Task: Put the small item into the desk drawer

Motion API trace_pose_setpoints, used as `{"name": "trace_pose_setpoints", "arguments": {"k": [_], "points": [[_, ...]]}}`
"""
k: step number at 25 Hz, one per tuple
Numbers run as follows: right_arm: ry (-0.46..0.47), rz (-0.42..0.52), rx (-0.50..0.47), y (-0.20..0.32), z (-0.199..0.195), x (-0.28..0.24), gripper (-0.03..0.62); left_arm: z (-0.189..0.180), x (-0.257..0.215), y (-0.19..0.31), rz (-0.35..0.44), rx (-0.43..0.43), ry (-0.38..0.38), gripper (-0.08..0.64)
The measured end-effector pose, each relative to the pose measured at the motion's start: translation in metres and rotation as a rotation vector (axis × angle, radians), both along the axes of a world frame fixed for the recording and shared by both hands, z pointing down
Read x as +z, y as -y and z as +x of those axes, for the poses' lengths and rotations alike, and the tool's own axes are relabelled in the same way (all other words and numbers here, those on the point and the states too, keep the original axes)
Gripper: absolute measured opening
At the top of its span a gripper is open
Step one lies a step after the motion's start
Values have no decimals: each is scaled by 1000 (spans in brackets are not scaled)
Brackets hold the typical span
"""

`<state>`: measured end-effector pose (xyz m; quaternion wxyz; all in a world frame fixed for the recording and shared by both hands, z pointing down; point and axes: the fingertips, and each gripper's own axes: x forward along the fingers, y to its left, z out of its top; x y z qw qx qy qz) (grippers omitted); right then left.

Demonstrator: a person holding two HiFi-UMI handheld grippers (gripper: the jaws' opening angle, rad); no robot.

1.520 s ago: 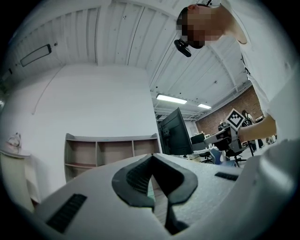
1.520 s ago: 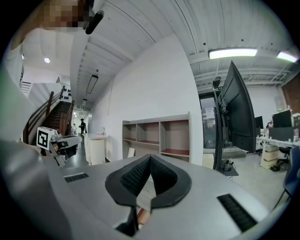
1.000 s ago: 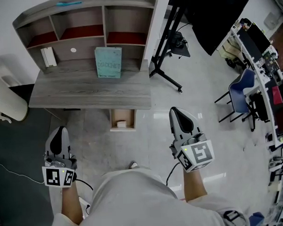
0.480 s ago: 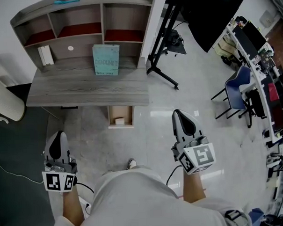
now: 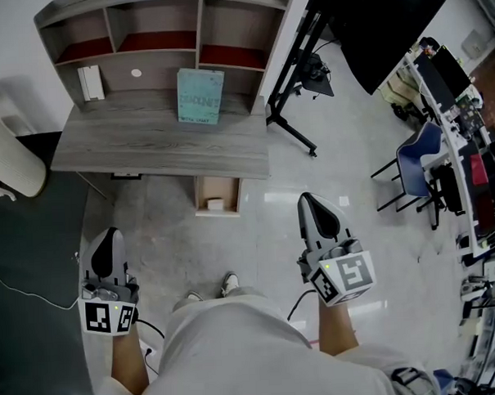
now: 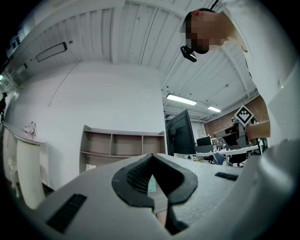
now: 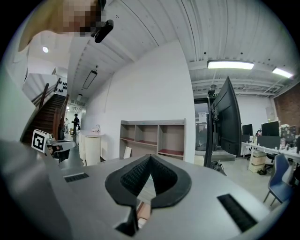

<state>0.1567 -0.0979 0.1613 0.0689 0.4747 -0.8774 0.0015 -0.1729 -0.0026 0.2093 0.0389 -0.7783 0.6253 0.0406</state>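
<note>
A grey wooden desk (image 5: 159,151) with a shelf hutch stands ahead of me. Under its front edge an open drawer (image 5: 201,194) sticks out, and a small white item (image 5: 215,205) lies inside it. My left gripper (image 5: 110,235) hangs low at the left over the floor, shut and empty. My right gripper (image 5: 308,198) hangs right of the drawer, also shut with nothing between its pads. In the left gripper view the jaws meet at the tips of the left gripper (image 6: 152,155). The right gripper view shows the right gripper (image 7: 150,156) shut the same way, facing the hutch (image 7: 152,139).
A teal book (image 5: 200,96) leans upright on the desk, and a white block (image 5: 89,82) sits at the back left. A black monitor stand (image 5: 296,92) stands right of the desk. A blue chair (image 5: 418,165) and cluttered benches fill the right. A white cabinet (image 5: 9,166) stands left.
The head view has shifted, so the desk and drawer sit slightly further right. My left gripper has dropped a little toward me. Both grippers stay shut and empty.
</note>
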Motion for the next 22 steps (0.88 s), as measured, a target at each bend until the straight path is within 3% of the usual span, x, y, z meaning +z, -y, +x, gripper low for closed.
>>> {"name": "trace_pose_setpoints", "arguments": {"k": [22], "points": [[20, 14, -13, -26, -18, 1, -3, -3, -13, -18, 32, 26, 16, 5]]}}
